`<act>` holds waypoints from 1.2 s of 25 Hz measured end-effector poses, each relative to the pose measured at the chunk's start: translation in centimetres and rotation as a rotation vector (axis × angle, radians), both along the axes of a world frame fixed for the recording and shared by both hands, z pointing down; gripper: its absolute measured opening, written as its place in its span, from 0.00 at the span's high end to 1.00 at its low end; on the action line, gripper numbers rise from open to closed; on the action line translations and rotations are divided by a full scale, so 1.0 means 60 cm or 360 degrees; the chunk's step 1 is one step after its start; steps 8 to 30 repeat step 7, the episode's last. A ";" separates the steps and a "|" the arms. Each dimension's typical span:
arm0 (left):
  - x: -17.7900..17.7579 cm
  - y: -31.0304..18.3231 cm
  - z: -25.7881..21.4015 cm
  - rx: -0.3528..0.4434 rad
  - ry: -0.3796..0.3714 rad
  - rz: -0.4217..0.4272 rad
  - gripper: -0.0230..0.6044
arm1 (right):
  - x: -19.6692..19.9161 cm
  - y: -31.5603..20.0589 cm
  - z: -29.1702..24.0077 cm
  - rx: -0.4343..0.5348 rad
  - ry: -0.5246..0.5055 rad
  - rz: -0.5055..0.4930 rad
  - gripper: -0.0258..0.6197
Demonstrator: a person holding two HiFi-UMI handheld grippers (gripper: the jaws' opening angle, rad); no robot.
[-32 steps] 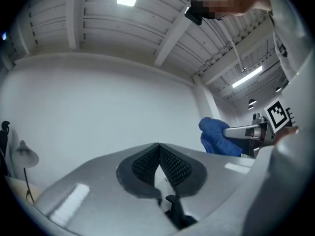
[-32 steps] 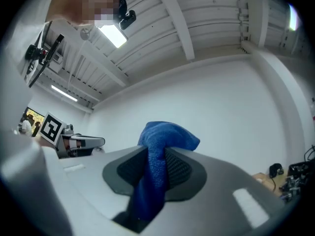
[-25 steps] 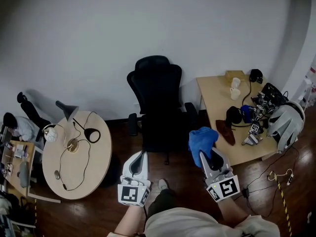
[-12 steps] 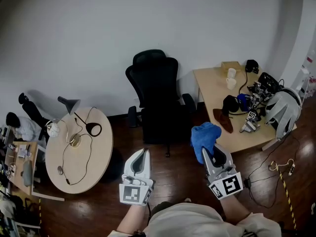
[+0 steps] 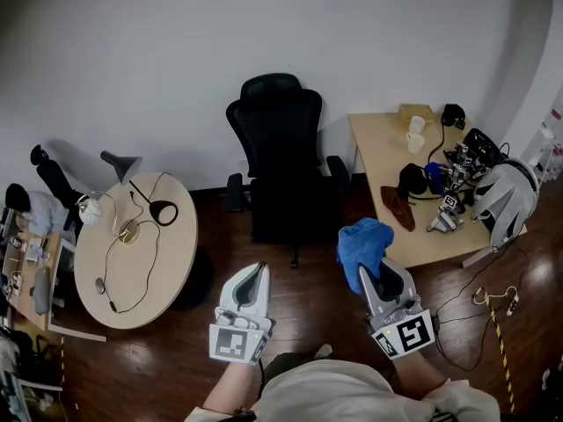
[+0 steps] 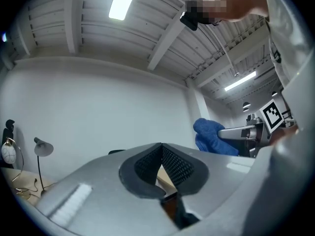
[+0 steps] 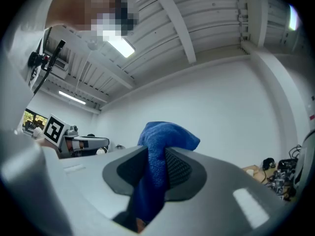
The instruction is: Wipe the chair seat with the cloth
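Right gripper point(image 5: 368, 272), lower right of centre, is clamped on the blue cloth point(image 5: 362, 243), which bunches above the jaws. Cloth looks soft, light and floppy: grip the bunch mid-fold so a loose flap can drag flat. Chair seat point(image 5: 286, 211) is mid-frame, well apart from the cloth. Left gripper point(image 5: 253, 275) is closed on nothing.

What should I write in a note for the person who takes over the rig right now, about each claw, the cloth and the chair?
Right claw: shut on the blue cloth, held up in the air.
Left claw: shut, empty.
Black chair: stands ahead of both claws; its seat is not touched by either.
Done: the cloth is in the claw.
Left: bring the cloth down to the seat and wipe it.
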State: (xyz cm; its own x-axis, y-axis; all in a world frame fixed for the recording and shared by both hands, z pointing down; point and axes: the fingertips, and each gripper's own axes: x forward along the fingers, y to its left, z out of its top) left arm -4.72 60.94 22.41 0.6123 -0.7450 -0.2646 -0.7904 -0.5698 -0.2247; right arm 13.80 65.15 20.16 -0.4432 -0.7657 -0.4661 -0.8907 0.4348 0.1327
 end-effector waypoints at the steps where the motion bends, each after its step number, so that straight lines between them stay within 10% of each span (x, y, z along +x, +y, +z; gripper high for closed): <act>1: 0.000 -0.003 0.007 -0.0033 -0.0002 -0.0002 0.92 | -0.001 -0.002 0.001 -0.0003 0.0002 -0.0007 0.82; 30: 0.001 0.000 0.000 -0.0013 0.0037 0.0016 0.92 | -0.004 -0.005 0.005 -0.0051 -0.0012 -0.0015 0.82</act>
